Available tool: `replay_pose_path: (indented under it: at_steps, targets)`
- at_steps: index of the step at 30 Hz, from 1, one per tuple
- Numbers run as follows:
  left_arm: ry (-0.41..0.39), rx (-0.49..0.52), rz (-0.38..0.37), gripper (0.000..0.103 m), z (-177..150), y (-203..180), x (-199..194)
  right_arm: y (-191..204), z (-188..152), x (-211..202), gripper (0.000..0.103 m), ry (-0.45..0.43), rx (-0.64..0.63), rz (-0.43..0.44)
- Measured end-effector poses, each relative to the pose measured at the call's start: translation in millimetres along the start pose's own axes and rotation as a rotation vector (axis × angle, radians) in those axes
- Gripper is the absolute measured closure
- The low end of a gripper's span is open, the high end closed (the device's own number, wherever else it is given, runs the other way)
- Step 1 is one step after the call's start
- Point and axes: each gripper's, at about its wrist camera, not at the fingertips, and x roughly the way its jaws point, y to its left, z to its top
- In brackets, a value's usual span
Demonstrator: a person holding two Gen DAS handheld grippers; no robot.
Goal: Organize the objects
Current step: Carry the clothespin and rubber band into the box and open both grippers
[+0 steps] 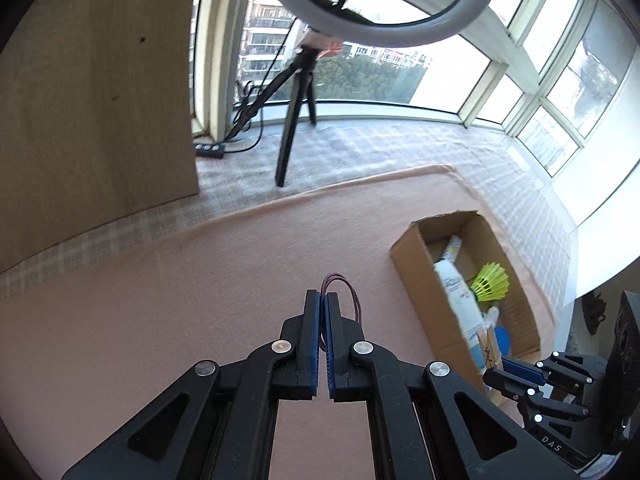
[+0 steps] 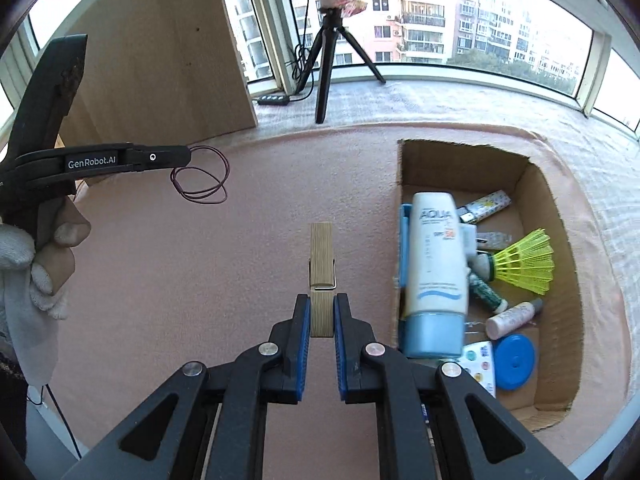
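The right gripper (image 2: pixel 322 314) clamps a wooden clothespin (image 2: pixel 321 276) above the pink worktop (image 2: pixel 200 280). At ten o'clock, the left gripper (image 2: pixel 188 156) pinches looped maroon hair ties (image 2: pixel 202 182). A cardboard box (image 2: pixel 560 240) sits at three o'clock.

Wooden clothespin (image 2: pixel 321 276) clamped in right tongs (image 2: pixel 322 314), cardboard box (image 2: pixel 556 240) just right, above pink mat (image 2: pixel 200 280)

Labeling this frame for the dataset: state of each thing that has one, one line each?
left gripper: shut on hair ties
hair ties: dangling in loops, off the mat
right gripper: shut on clothespin
clothespin: held by its tail, pointing forward, outside the box
cardboard box: open-topped, holding items
sunscreen tube: lying in box, cap toward camera
shuttlecock: on its side in box
ring light: unlit
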Motion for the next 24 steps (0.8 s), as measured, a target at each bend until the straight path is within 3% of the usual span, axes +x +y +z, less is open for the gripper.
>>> replay_pose_path:
  at_steps: [5, 11, 24]
  targets:
    - [-0.025, 0.052, -0.032, 0.101, 20, -59, 6, -35, -4, -25, 0.093, -0.036, 0.008, -0.033]
    - [0.003, 0.109, -0.061, 0.101, 35, -123, 45, -82, -6, -36, 0.093, -0.039, 0.036, -0.043]
    - [0.078, 0.163, -0.052, 0.101, 52, -191, 123, -141, -16, -32, 0.093, -0.004, 0.078, -0.035]
